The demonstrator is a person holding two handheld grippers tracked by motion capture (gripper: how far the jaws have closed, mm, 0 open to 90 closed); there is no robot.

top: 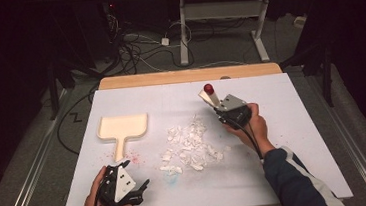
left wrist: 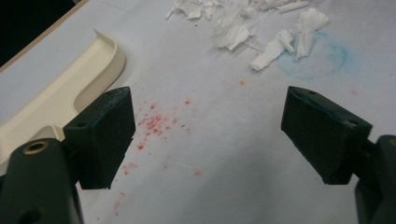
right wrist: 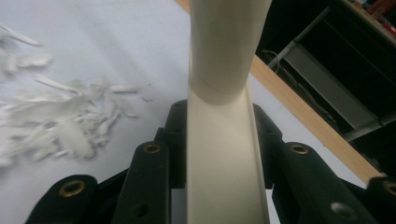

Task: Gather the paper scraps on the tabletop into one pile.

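Observation:
A cream dustpan (top: 123, 127) lies flat at the left of the white-covered table (top: 299, 138), handle toward me; its raised rim (left wrist: 70, 88) sits beside the left jaw in the left gripper view. A pile of torn white paper scraps (top: 189, 145) (left wrist: 243, 28) (right wrist: 51, 126) covers the middle. My left gripper (top: 140, 187) (left wrist: 205, 135) rests near the front left edge, open, with bare table between its pads. My right gripper (top: 219, 111) (right wrist: 219, 126) hovers right of the scraps, shut on a cream-handled tool (top: 209, 96) (right wrist: 224, 93) with a red tip, which points up and away.
Red specks (left wrist: 156, 123) (top: 135, 159) dot the cover below the dustpan handle, and a faint blue ring (left wrist: 322, 60) marks it near the scraps. The table's wooden far edge (top: 188, 76) shows beyond the cover. Cables and another table's legs (top: 183, 27) stand on the floor behind.

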